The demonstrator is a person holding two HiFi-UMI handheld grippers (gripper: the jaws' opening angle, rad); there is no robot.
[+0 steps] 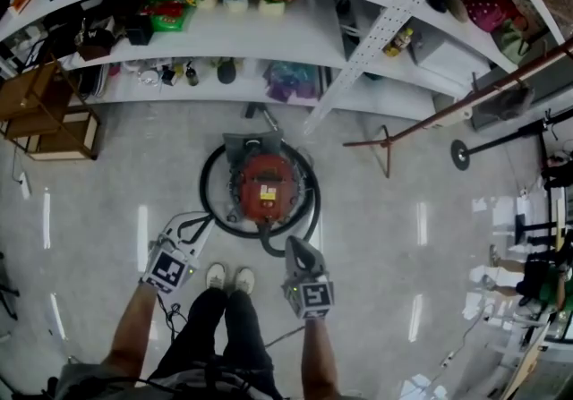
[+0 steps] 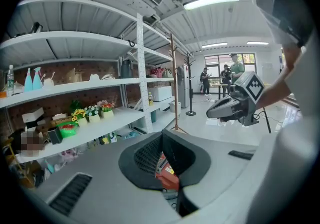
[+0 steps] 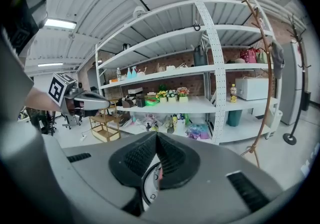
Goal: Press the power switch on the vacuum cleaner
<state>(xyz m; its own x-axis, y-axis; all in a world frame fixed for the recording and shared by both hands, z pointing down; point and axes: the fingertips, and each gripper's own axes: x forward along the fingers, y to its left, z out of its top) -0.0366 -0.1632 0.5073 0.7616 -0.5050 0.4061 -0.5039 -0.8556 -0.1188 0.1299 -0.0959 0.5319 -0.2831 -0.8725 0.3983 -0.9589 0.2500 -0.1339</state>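
The vacuum cleaner is a red canister on the floor, ringed by its black hose. It stands just ahead of the person's shoes. My left gripper is low at the canister's near left, jaws shut and empty. My right gripper hovers at its near right edge, also shut with nothing held. In the left gripper view, the red body shows through the gap below the closed left gripper. The right gripper view shows only a sliver of the vacuum cleaner under the right gripper. The switch itself is not distinguishable.
White shelving full of small goods runs behind the vacuum. A wooden crate stands at left, a wooden coat rack at right. The person's shoes are between the grippers. People stand far off.
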